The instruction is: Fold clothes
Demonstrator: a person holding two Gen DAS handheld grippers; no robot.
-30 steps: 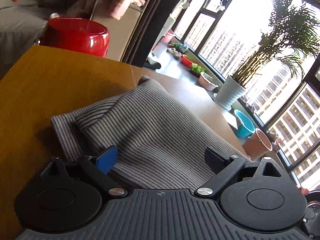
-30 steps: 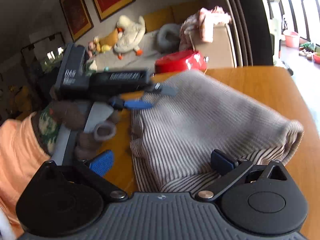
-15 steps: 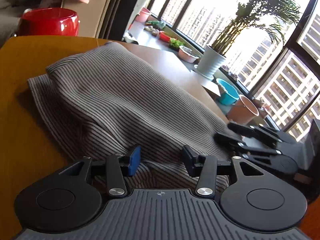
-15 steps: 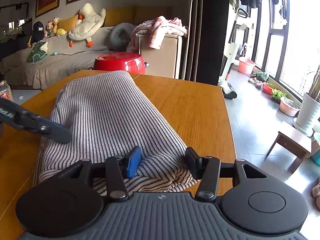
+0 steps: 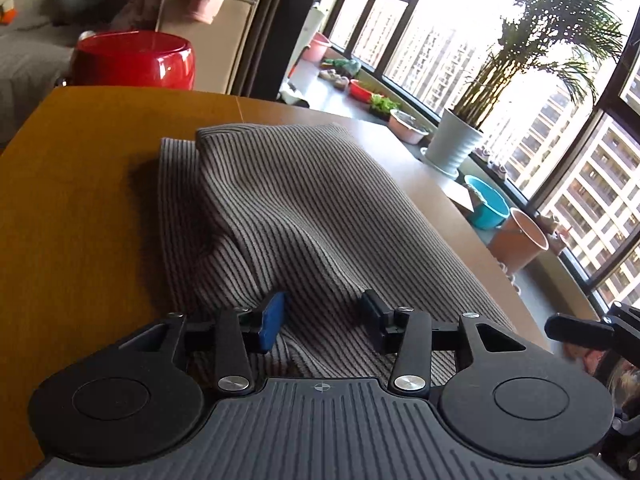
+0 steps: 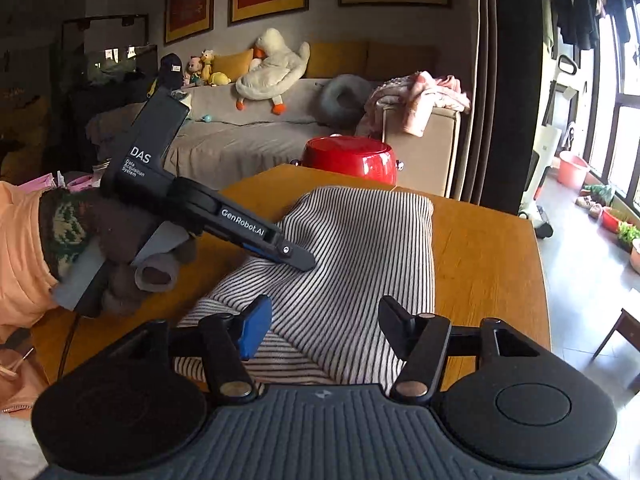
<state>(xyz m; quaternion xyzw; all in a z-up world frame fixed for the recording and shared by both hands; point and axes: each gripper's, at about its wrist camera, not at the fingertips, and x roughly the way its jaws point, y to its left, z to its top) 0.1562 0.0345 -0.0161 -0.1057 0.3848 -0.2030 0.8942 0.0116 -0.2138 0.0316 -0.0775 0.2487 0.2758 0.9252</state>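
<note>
A grey-and-white striped garment (image 5: 304,200) lies folded on the wooden table (image 5: 80,200). My left gripper (image 5: 324,312) has its pads on a raised ridge of that fabric at the near edge, and its jaws are opening slightly with the cloth still bunched between them. In the right wrist view, the left gripper (image 6: 298,258) presses its tips into the striped garment (image 6: 360,248), held by a gloved hand (image 6: 120,248). My right gripper (image 6: 324,322) straddles a thick fold at the near edge. Its jaws are opening a little with the fold between the pads. One right finger (image 5: 576,330) shows at the far right.
A red pot (image 5: 134,60) stands just past the table's far edge. Behind it are a sofa with a plush duck (image 6: 272,68) and a pile of pink clothes (image 6: 420,96). Plant pots (image 5: 452,148) and bowls line the window. An orange sleeve (image 6: 20,248) is at the left.
Both grippers went from wide open to closed down on the garment's near edge. The fabric has bunched into a ridge between the left pads. The right view swung back towards the left gripper.
</note>
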